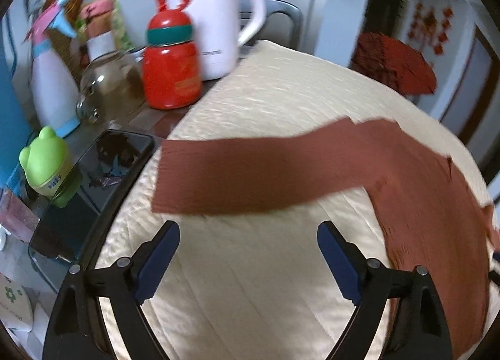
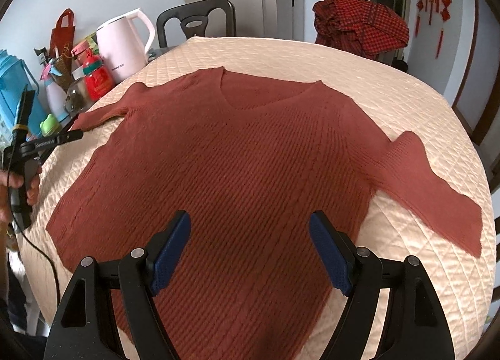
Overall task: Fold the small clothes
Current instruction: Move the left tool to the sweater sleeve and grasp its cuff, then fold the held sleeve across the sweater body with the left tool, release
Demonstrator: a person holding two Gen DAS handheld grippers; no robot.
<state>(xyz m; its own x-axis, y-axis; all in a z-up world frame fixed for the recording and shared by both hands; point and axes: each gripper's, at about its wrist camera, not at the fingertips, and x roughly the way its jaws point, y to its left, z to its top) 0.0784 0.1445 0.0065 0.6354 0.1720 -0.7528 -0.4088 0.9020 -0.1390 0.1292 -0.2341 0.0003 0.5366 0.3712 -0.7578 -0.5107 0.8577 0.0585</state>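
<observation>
On the quilted bench (image 2: 281, 54) the rust sweater (image 2: 237, 154) lies flat beneath the released right gripper (image 2: 250, 253), its sleeve just ahead of the equally released left gripper (image 1: 248, 258), which might knock the phone (image 1: 103, 172) or red bottle (image 1: 170, 63) off to its left.

The sweater (image 2: 237, 154) is a rust-red ribbed knit, matt and soft-looking. Under it the table cover (image 2: 281, 54) is cream quilted cloth with a faint satin sheen along the stitched diamonds. Both grippers, the left (image 1: 248, 253) and the right (image 2: 250, 250), are matt black plastic with blue textured pads (image 2: 170, 253) and small metal pins. The kettle (image 1: 215, 22) is smooth, glossy white plastic; the red bottle (image 1: 172, 69) shines too. The phone (image 1: 93, 185) has a dark, reflective glass face. The jar (image 1: 109, 85) is clear glass.
</observation>
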